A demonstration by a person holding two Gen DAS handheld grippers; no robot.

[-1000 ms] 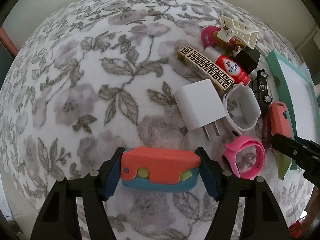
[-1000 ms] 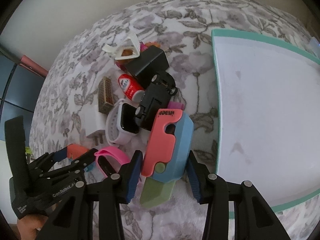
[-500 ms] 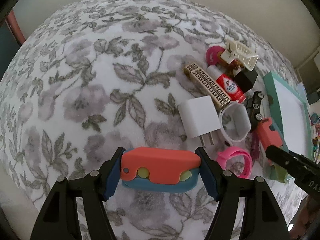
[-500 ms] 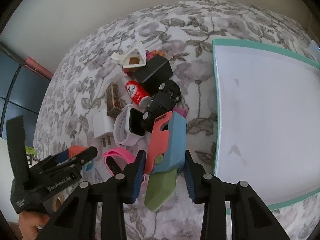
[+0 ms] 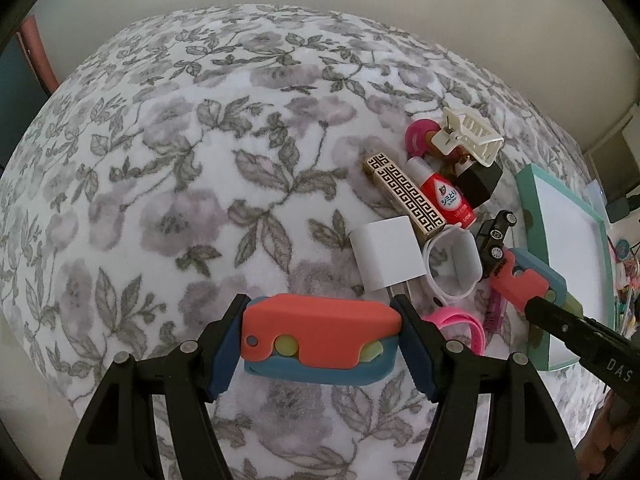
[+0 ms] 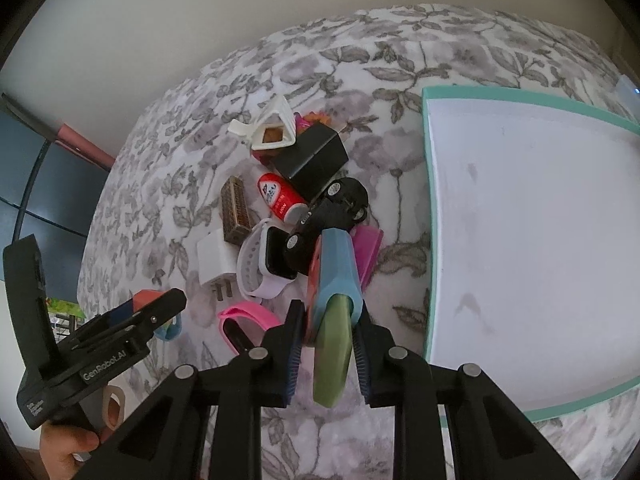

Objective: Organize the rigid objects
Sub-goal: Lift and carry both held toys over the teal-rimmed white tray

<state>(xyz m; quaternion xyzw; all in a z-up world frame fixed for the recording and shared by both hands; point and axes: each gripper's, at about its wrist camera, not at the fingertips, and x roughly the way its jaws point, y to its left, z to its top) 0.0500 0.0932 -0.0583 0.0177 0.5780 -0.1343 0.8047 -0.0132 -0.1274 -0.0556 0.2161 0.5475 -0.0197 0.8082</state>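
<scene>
The left gripper is clamped across the ends of a closed coral-and-blue folding toy knife, holding it level and sideways between its blue pads above the floral blanket. Just past its right finger lies a pink wristband, and a little farther out a white plug adapter rests prongs-first toward the tool, touching a white smartwatch. Beyond those come a gold patterned bar and a red-and-white small bottle side by side, then a black box, with a cream hair claw clip and a magenta ring farthest off. The right gripper is pinched narrowly on a second coral-and-blue toy knife, this one turned edge-up with its green blade pointing back toward the handle, between the fingers. Right ahead of its tips sits a black toy car, partly against the watch, with a sliver of a magenta comb showing beside the held knife. To that tool's right, close by, lies the teal-rimmed white tray, its long edge running away from the tool. Off to its left, the other tool and the person's hand are in sight low down.
</scene>
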